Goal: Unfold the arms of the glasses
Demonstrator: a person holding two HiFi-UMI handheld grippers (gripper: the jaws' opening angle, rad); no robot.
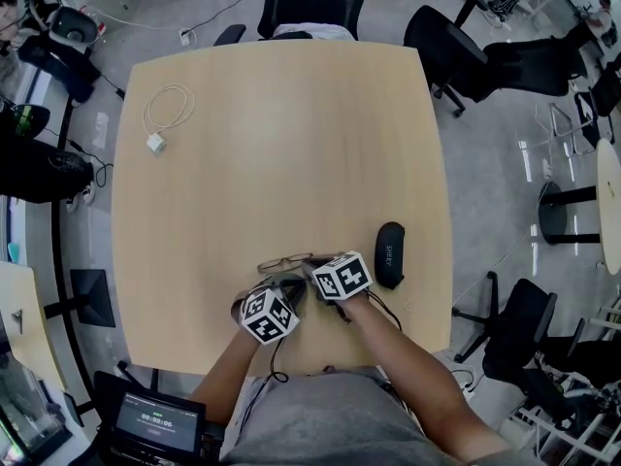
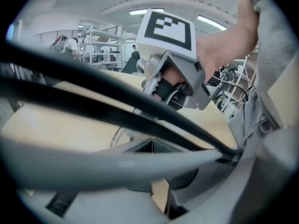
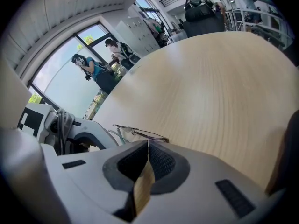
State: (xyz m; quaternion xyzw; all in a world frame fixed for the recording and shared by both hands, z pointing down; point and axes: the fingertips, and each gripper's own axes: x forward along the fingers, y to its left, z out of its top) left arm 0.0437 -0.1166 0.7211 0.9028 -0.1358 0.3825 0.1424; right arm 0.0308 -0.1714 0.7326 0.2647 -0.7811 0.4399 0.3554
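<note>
Pale wood tabletop (image 1: 291, 144) gives us open room from our grippers up to its far edge; a black glasses case (image 1: 389, 253) lies just right. The glasses (image 1: 284, 261) lie lower centre, long axis left to right. Our left gripper (image 2: 152, 140) and right gripper (image 3: 148, 143) show jaws pressed together.

black case (image 1: 389, 254) and white cable (image 1: 165, 115) on table (image 1: 291, 144).

Black case (image 1: 389, 253) near the surface's right edge: short light print along its top, too small to read. Screen (image 1: 155, 421) just off the surface's near-left corner: one row of timer-style digits, not legible. No other text.
</note>
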